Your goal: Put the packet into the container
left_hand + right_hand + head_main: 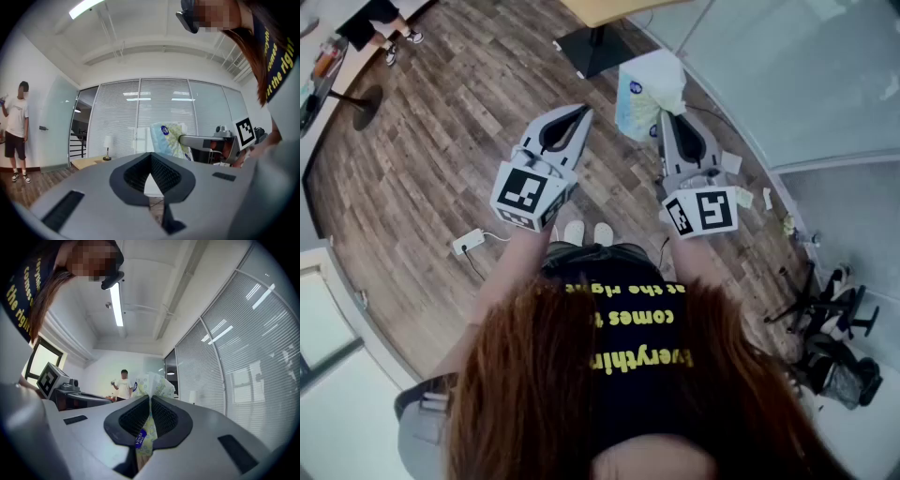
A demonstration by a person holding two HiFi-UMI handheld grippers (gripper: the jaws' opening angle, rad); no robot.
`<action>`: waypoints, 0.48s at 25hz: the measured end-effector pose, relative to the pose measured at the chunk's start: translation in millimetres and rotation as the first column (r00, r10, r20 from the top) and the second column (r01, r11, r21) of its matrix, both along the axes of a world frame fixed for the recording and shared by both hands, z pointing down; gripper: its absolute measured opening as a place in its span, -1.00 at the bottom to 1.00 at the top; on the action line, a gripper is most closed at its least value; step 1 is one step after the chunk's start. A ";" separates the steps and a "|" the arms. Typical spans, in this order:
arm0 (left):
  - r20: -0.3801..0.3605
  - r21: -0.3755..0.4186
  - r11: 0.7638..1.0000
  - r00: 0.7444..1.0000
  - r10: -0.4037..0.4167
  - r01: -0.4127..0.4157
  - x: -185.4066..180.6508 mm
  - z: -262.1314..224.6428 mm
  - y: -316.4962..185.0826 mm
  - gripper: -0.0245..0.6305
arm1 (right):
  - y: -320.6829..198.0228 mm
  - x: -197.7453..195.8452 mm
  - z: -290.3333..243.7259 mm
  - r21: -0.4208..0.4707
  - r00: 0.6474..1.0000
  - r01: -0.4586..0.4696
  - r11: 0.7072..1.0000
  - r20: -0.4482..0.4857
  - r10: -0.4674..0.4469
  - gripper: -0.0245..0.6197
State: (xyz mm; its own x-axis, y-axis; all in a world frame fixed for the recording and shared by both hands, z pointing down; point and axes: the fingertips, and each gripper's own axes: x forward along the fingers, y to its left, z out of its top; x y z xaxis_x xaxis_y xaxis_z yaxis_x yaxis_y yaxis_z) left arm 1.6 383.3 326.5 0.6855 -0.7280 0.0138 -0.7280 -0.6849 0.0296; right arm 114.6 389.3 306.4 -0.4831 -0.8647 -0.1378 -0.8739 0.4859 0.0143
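Observation:
The packet (647, 89) is a white and pale blue soft pack of tissues. My right gripper (667, 120) is shut on its lower edge and holds it up in the air, well above the floor. In the right gripper view the packet (152, 383) is pinched between the jaws of the right gripper (150, 398) and sticks out past them. My left gripper (574, 117) is beside it on the left, shut, with nothing in it. From the left gripper view the left gripper (151, 155) is shut, and the packet (168, 138) shows off to the right. No container shows in any view.
Below lies a wooden floor (441, 141) with a white power strip (469, 244) and a black table base (595, 47). A glass partition (806, 75) curves along the right, with chair bases (825, 309) beyond it. A person (16, 131) stands at the far left.

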 end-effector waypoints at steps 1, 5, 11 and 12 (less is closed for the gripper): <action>-0.002 0.001 1.000 1.000 0.004 -0.004 1.1 0.2 -0.5 -0.93 | -0.6 0.8 -0.6 0.001 1.000 0.000 1.000 0.001 0.000 -0.83; 0.000 -0.002 1.000 1.000 0.004 -0.004 2.0 0.0 -1.5 -0.93 | -1.4 1.2 -1.9 0.005 1.000 0.000 1.000 0.002 0.000 -0.83; 0.003 0.001 1.000 1.000 0.007 -0.007 4.0 1.7 -3.0 -0.93 | -2.7 1.4 -0.4 0.007 1.000 0.002 1.000 -0.003 -0.002 -0.83; 0.006 -0.002 1.000 1.000 0.006 -0.006 4.9 1.9 -3.9 -0.93 | -3.6 2.2 -0.6 0.007 1.000 0.002 1.000 -0.002 -0.002 -0.83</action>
State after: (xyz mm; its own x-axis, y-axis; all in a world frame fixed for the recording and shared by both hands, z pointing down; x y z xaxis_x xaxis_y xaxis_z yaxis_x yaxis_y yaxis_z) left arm 6.5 379.4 328.4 0.6895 -0.7240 0.0192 -0.7243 -0.6890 0.0269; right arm 116.8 385.7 305.8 -0.4851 -0.8627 -0.1429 -0.8729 0.4875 0.0198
